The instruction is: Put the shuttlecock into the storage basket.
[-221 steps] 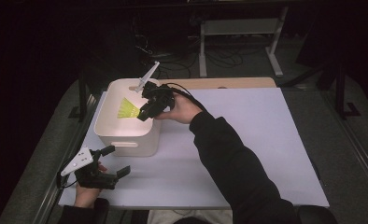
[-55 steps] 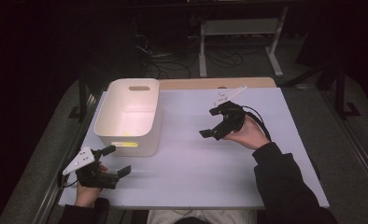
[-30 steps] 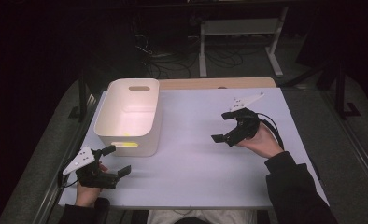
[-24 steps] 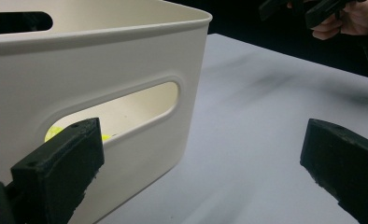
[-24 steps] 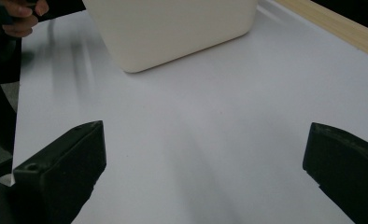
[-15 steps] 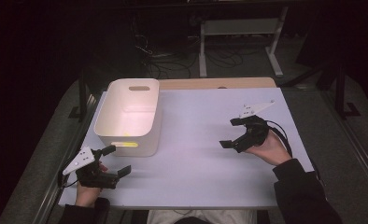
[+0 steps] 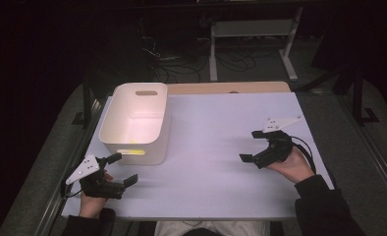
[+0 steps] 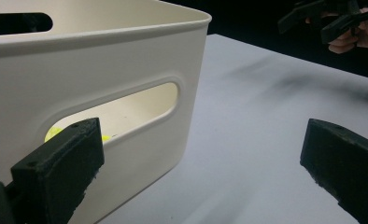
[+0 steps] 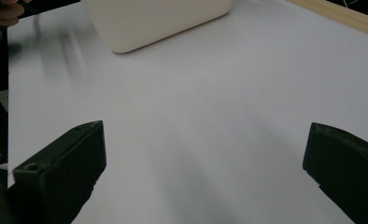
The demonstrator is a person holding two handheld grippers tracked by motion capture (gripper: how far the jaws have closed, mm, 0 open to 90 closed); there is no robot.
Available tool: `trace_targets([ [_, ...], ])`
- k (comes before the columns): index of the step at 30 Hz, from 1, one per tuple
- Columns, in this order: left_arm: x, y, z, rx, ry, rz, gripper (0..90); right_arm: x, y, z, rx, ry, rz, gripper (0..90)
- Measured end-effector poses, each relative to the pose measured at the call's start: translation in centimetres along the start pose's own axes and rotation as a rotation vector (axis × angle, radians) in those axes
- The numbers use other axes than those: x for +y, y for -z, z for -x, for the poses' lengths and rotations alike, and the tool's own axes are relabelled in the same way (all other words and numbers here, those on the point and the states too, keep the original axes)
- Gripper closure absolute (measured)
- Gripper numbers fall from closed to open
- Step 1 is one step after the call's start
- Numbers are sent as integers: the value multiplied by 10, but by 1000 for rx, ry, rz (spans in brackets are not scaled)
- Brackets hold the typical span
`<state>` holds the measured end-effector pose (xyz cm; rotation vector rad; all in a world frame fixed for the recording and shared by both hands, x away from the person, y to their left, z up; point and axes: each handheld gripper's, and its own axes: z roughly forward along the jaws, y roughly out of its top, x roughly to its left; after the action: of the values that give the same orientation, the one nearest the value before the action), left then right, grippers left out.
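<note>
- The white bin stands on the table at about ten o'clock from the middle, with its long side running away from the person.
- A yellow thing lies inside the bin, at the near end; I see it through the handle slot from the left gripper view, and as a yellow glow in the high view. What it is exactly, I cannot tell.
- The left gripper rests at seven o'clock, just beside the near wall of the bin, jaws spread wide and holding nothing. I judge it waits there, out of the way.
- The right gripper is at four o'clock, well apart from the bin, jaws also wide and empty, above bare table.
- Both hands stand clear of the bin, so I think the putting-in is done.
</note>
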<state>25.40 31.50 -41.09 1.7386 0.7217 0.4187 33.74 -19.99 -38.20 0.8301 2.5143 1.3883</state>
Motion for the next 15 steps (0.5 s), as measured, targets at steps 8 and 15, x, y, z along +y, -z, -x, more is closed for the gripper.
trace_targets([
  [8, 0, 0, 0, 1, 3, 0, 0, -20, 18, 1, -34, -36, 42, 0],
  [15, 0, 0, 0, 1, 3, 0, 0, -34, 24, 2, -68, -55, 58, 0],
])
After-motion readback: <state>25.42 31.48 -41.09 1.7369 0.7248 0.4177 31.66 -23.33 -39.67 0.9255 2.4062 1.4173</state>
